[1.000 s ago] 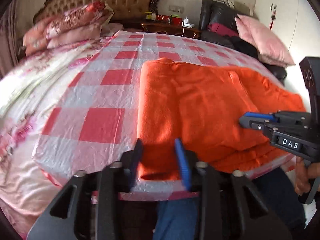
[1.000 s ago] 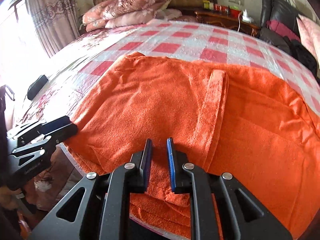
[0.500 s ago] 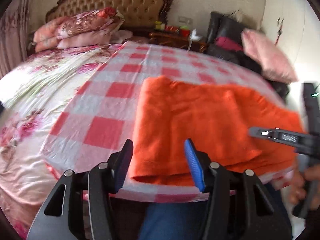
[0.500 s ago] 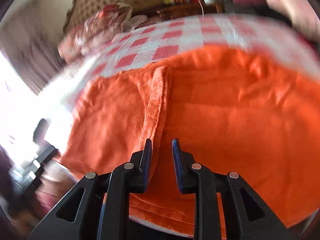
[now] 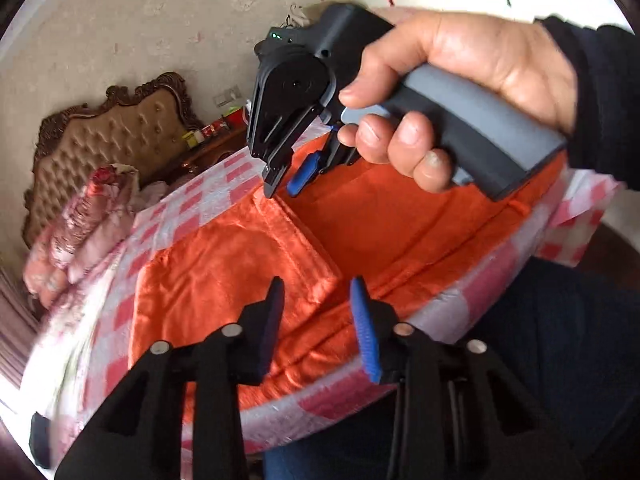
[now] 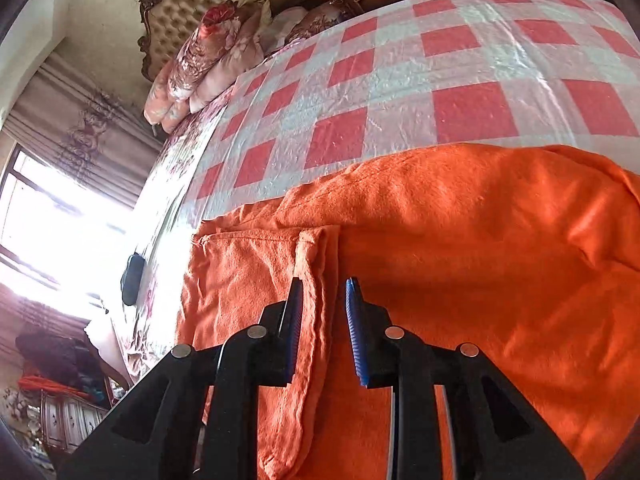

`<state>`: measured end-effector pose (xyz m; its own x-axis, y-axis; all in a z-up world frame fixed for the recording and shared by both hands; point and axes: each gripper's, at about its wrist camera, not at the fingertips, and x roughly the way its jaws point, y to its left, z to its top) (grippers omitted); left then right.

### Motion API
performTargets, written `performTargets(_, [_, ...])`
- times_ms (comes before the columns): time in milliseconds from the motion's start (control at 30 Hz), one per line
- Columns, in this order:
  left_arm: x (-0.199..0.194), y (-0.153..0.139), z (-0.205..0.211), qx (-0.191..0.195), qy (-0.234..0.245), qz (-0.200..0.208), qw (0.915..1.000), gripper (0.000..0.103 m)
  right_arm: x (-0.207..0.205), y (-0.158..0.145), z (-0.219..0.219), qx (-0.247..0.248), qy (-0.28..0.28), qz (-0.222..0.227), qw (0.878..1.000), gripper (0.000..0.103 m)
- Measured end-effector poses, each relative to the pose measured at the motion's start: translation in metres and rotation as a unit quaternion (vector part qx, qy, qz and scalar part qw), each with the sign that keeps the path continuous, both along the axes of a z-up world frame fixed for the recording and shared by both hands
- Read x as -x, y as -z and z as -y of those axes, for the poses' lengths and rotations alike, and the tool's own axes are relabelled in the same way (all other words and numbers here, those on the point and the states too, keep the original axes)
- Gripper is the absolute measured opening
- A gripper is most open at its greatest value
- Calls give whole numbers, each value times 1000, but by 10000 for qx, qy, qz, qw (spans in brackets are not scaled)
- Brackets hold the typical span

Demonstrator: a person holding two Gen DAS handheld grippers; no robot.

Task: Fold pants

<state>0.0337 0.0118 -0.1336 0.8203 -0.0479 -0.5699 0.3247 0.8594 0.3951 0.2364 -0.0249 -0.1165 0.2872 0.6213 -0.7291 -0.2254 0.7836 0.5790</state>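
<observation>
The orange pants (image 6: 460, 240) lie flat on the checked plastic sheet (image 6: 400, 92) near the bed's edge, and the right gripper (image 6: 322, 320) and left gripper (image 5: 320, 312), both open and empty, should each pinch the folded hem (image 6: 316, 280) firmly before lifting together.

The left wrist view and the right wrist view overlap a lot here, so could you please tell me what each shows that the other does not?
Only the left wrist view shows the right gripper from outside, the hand on its handle, and the open left gripper above the near edge of the pants.

Only the right wrist view shows the bright window, the curtain and a dark object at the bed's side.

Both show the orange pants, the checked sheet, the padded headboard and the folded floral quilts.
</observation>
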Motion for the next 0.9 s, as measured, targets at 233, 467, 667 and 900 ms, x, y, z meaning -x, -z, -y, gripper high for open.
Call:
performTargets(233, [-9,14,17,-763,32,-112,9970,32,-4,10,5,-100,13,-115,9999,25])
performTargets(467, [-18,16,23,-923,-42,-316,9952,17,-12,8,2,-62,12,-146,9999,25])
performTargets(667, [-13,12,24,-927,-58,-185,9955,10,-19,6,-5,1,27,-136,9999,25])
performTargets(900, [-7,2,25,-900,-70,-11,9959,9,-13,-4,-11,215,85,139,9996,11])
